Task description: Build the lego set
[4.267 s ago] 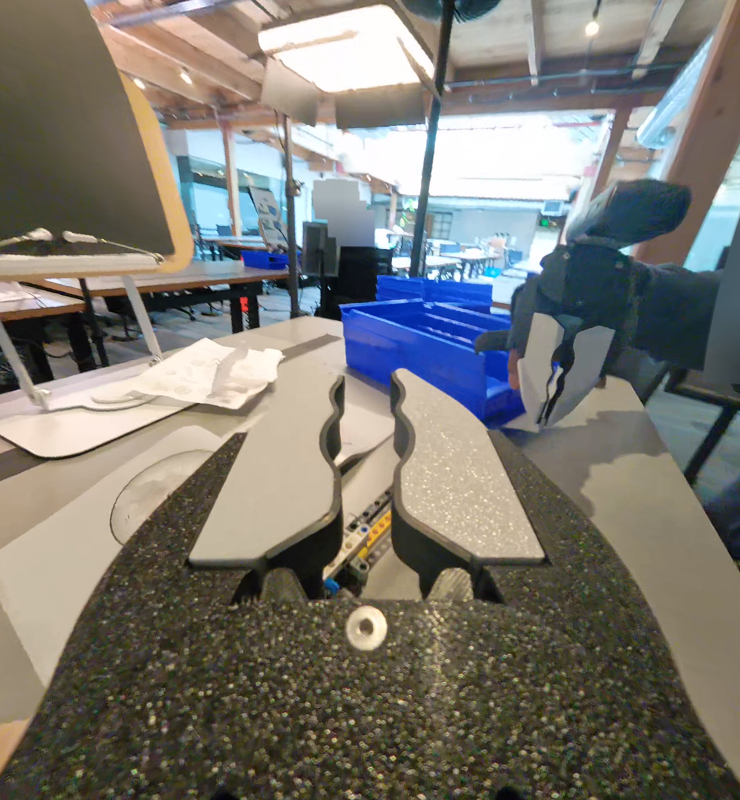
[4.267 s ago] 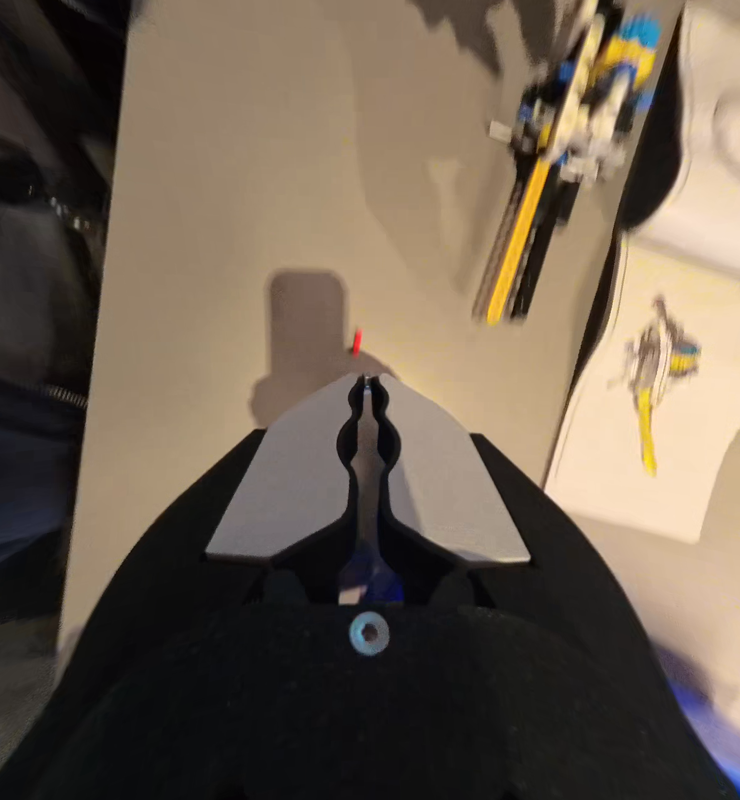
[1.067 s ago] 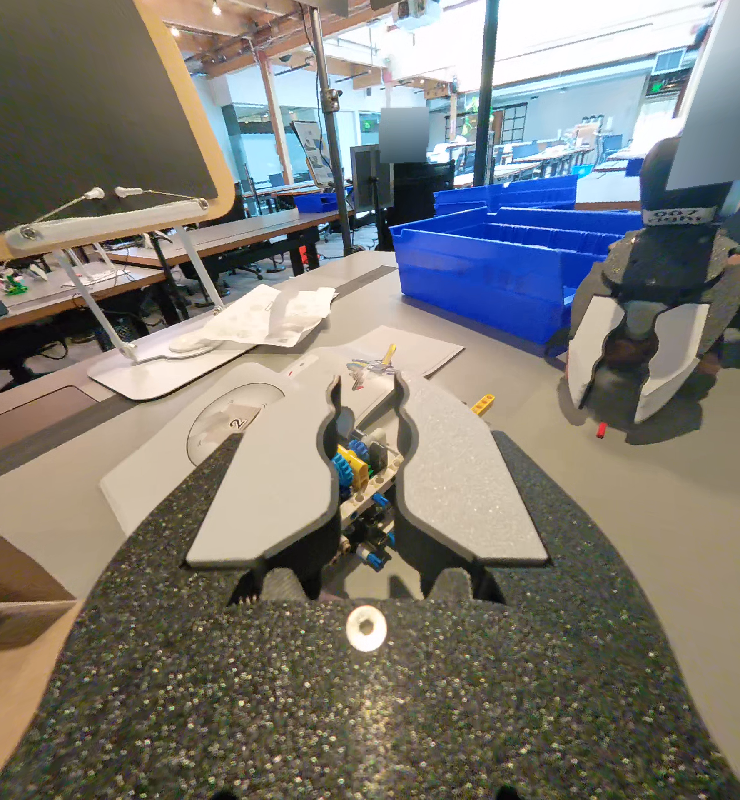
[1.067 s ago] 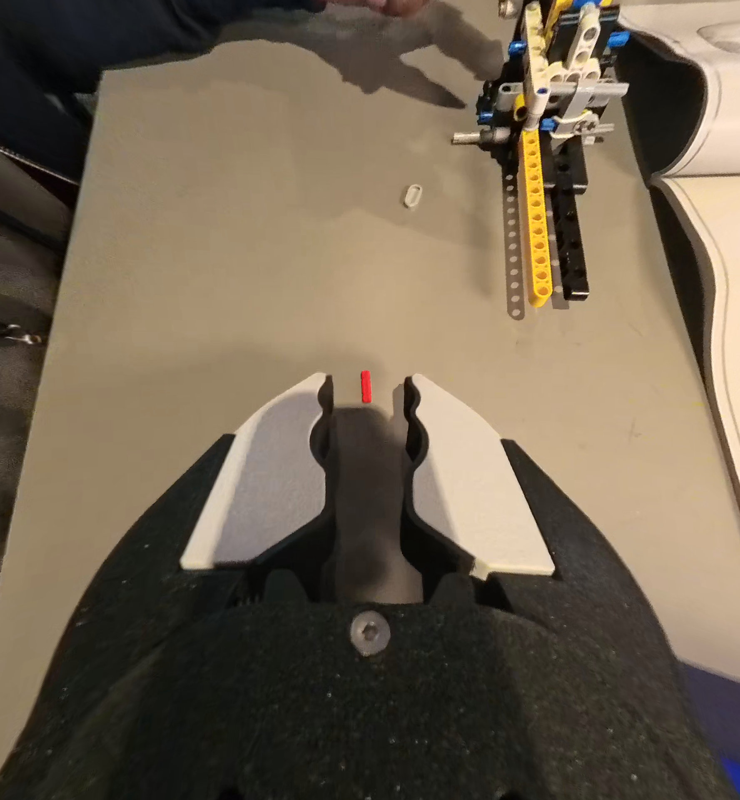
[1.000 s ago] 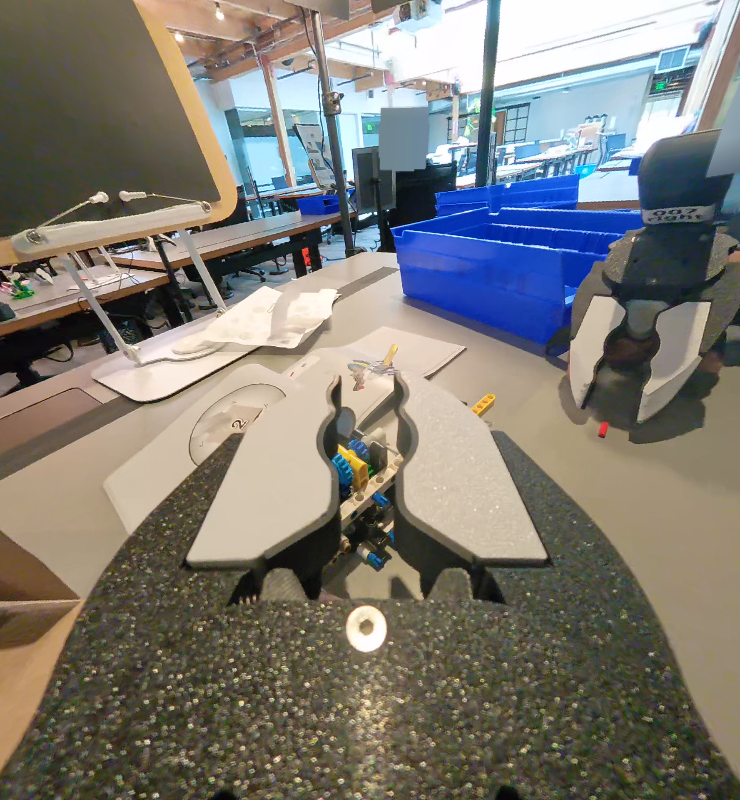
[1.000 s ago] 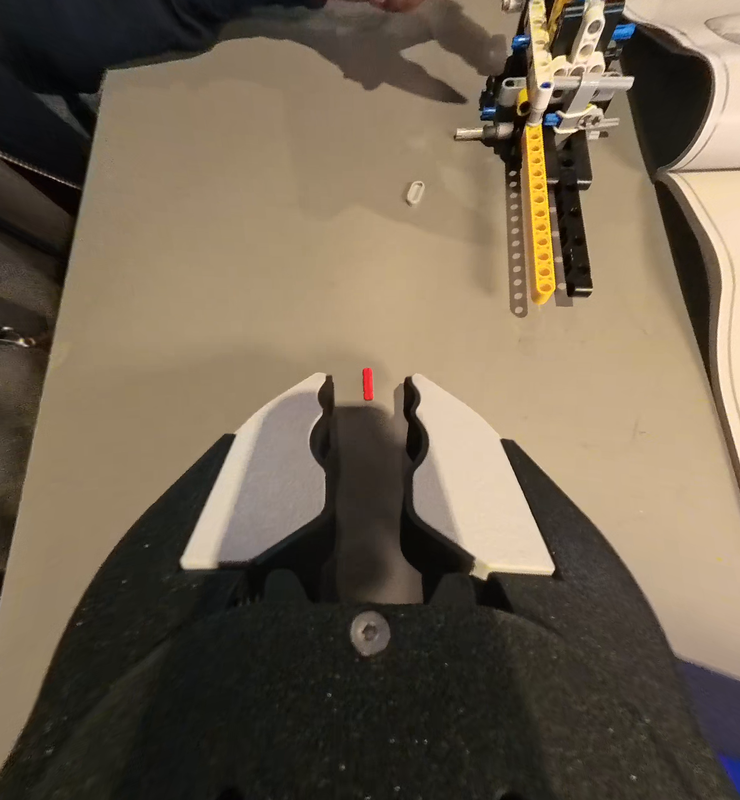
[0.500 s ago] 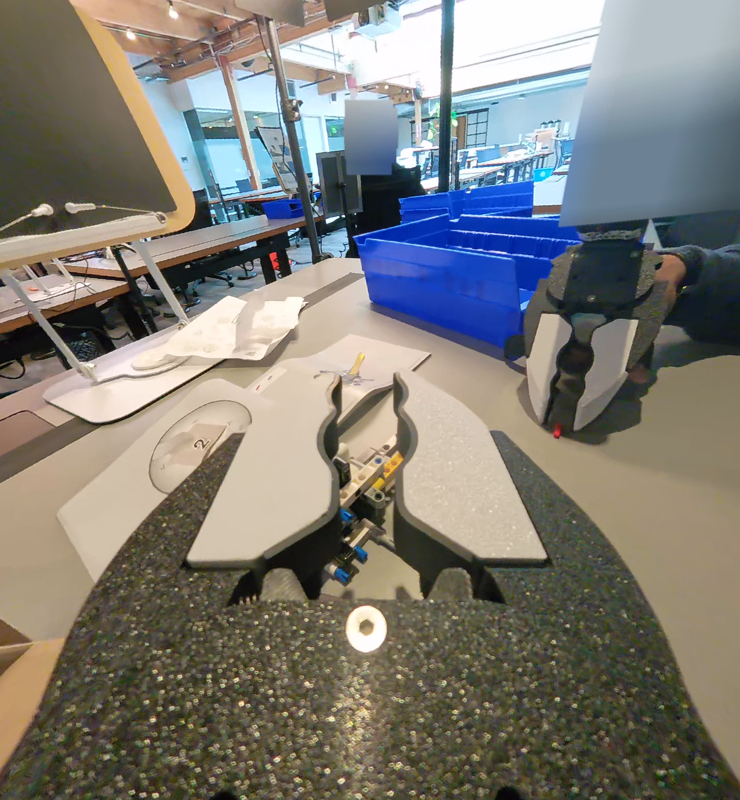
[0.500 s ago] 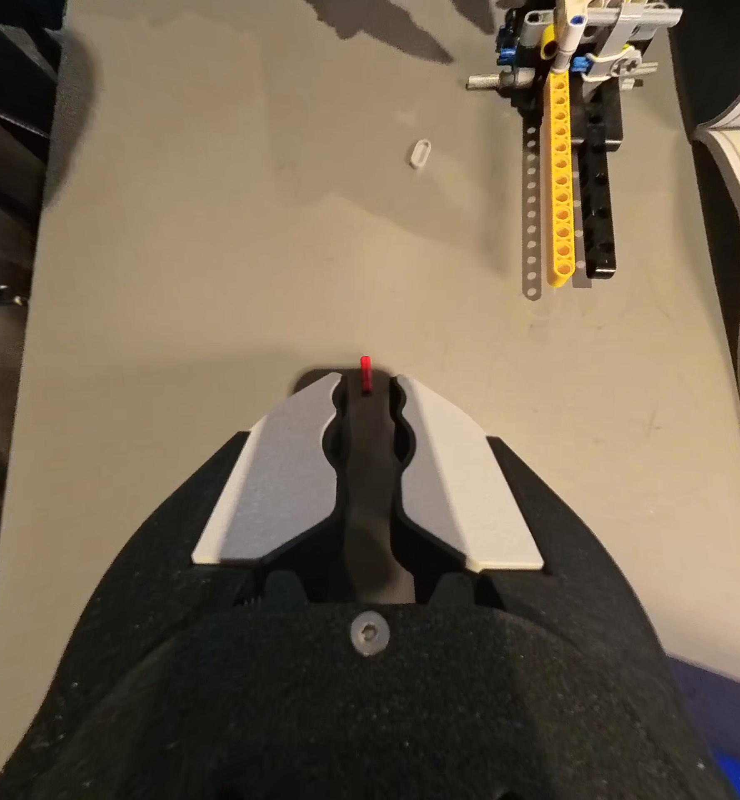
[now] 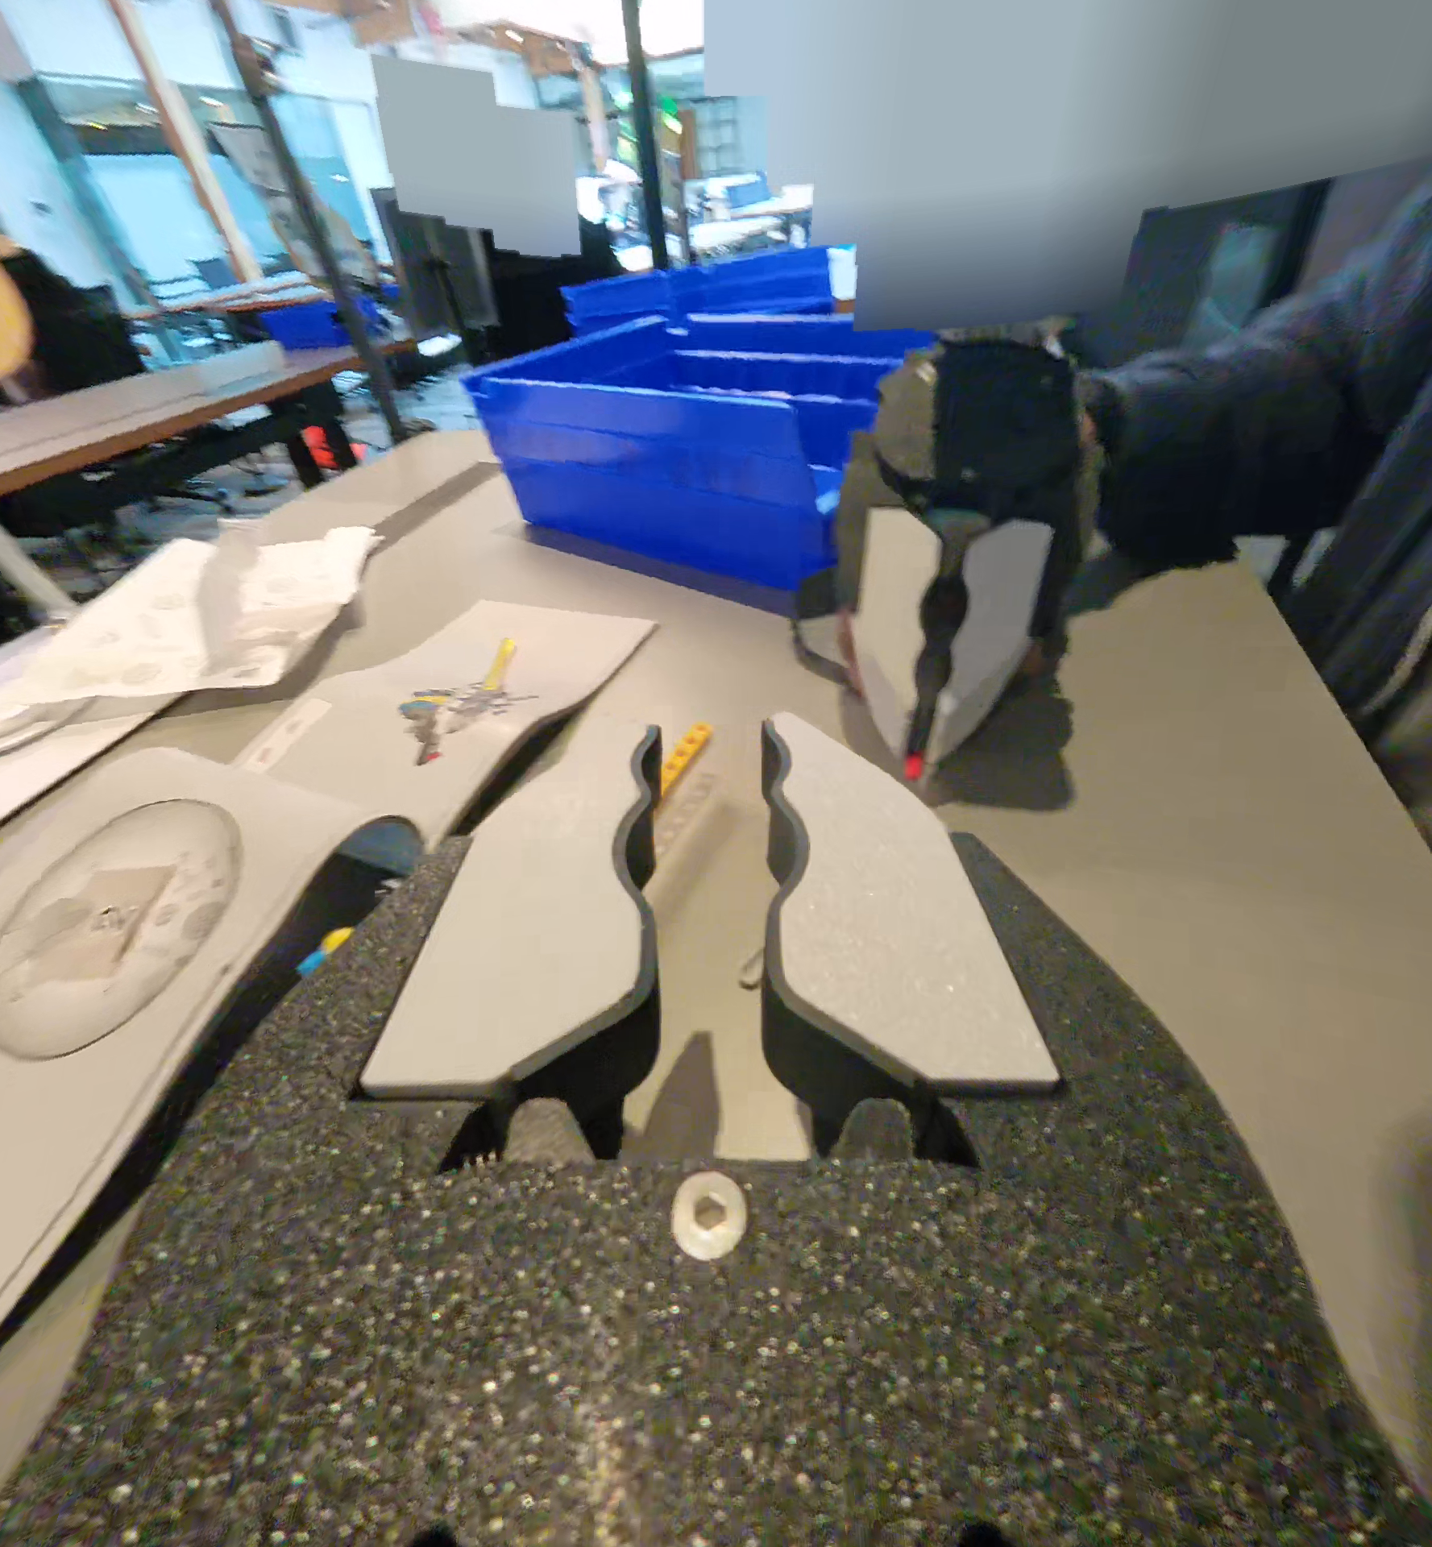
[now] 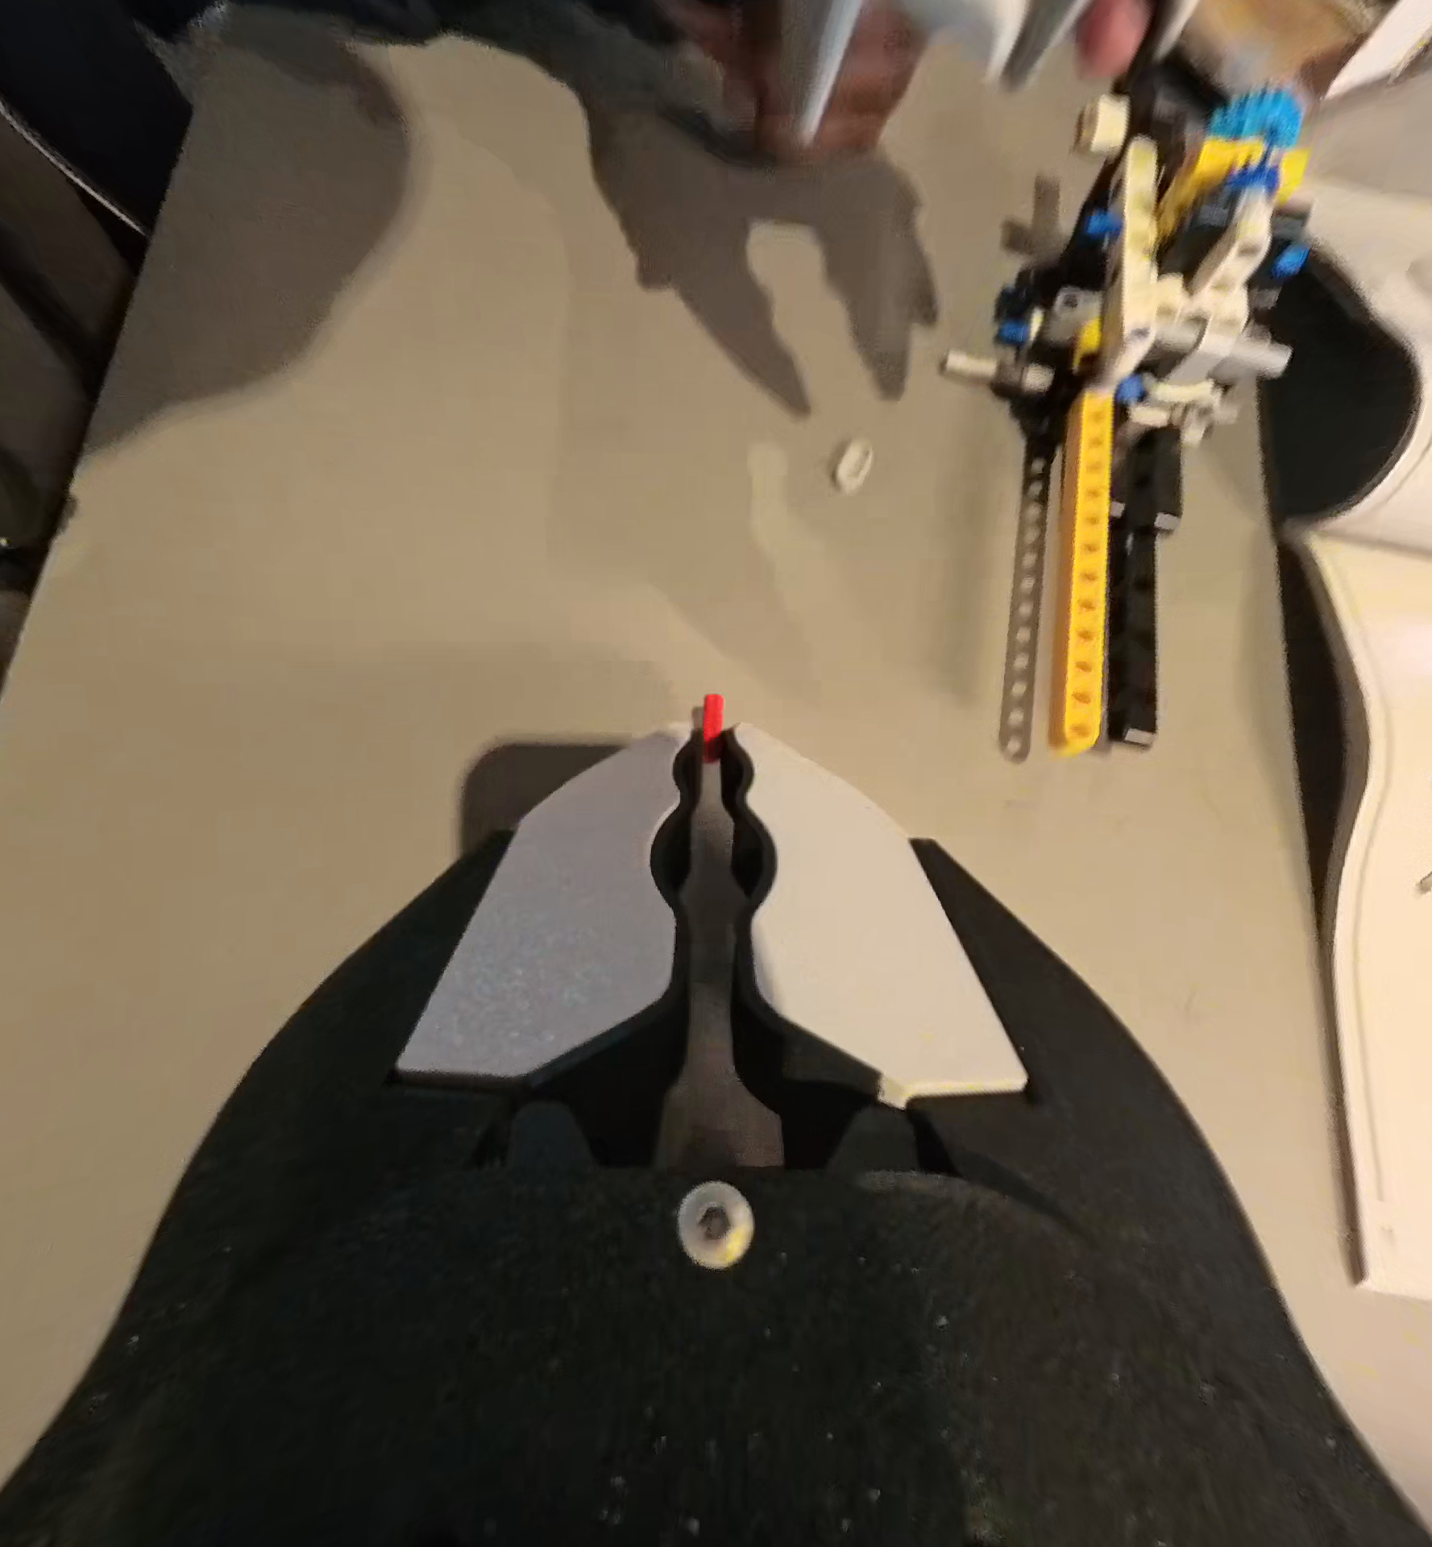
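Note:
My right gripper [image 10: 713, 737] is shut on a small red pin [image 10: 712, 730] right at its fingertips, low over the grey table [image 10: 361, 544]. It also shows in the left wrist view [image 9: 917, 749], tips down with the red pin [image 9: 913, 766] between them. The part-built lego model [image 10: 1114, 352], with a long yellow beam [image 10: 1085, 586] and black and grey beams, lies on the table ahead and to the right. My left gripper [image 9: 705, 737] is open and empty, and the yellow beam's tip [image 9: 683, 758] shows between its fingers. It appears blurred at the top of the right wrist view [image 10: 905, 50].
A small white piece [image 10: 853, 463] lies left of the model. The open instruction booklet [image 9: 478, 678] lies left of my left gripper. Blue bins [image 9: 679, 469] stand at the back. A person's dark sleeve [image 9: 1240, 452] is at the right, near the table edge. The left gripper's tips are roughly 12 cm from the right gripper's.
My right gripper closed on the red pin. My left gripper moved off the lego model, which no longer sits between its fingers.

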A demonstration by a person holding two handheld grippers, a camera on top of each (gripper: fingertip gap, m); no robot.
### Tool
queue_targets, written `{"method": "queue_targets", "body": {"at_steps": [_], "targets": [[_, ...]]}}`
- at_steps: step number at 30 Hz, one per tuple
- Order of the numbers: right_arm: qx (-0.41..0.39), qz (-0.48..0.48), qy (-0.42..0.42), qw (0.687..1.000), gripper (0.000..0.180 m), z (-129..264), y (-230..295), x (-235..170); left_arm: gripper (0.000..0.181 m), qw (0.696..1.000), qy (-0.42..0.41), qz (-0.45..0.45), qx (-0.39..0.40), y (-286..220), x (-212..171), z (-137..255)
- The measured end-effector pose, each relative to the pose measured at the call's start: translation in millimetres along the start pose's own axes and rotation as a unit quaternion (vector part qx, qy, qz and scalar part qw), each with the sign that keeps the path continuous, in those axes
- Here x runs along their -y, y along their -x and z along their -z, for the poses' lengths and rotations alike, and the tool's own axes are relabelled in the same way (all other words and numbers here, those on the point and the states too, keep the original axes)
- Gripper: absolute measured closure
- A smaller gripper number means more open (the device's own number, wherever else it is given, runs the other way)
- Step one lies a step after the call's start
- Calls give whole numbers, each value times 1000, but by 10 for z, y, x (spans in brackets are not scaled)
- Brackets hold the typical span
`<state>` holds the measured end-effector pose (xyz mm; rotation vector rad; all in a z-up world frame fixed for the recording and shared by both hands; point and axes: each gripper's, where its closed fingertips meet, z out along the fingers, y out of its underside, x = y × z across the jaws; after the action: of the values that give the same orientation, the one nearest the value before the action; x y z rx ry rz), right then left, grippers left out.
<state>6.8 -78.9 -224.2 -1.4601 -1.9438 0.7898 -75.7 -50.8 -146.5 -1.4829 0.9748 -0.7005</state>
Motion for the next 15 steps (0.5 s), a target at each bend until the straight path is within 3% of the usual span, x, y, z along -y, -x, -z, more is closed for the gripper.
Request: {"method": "queue_targets", "body": {"at_steps": [1,6,15], "targets": [[-3,11,-10,1000,176,-17,-13,79,158,1000,9,-8,-19,-83,-40,-25],[-7,54,-61,997,176,-136,-87,477,164,994,45,-39,-96,-397,-178,-66],[4,108,-89,990,176,-378,-179,852,169,991,73,-73,-84,-344,-303,92]]}}
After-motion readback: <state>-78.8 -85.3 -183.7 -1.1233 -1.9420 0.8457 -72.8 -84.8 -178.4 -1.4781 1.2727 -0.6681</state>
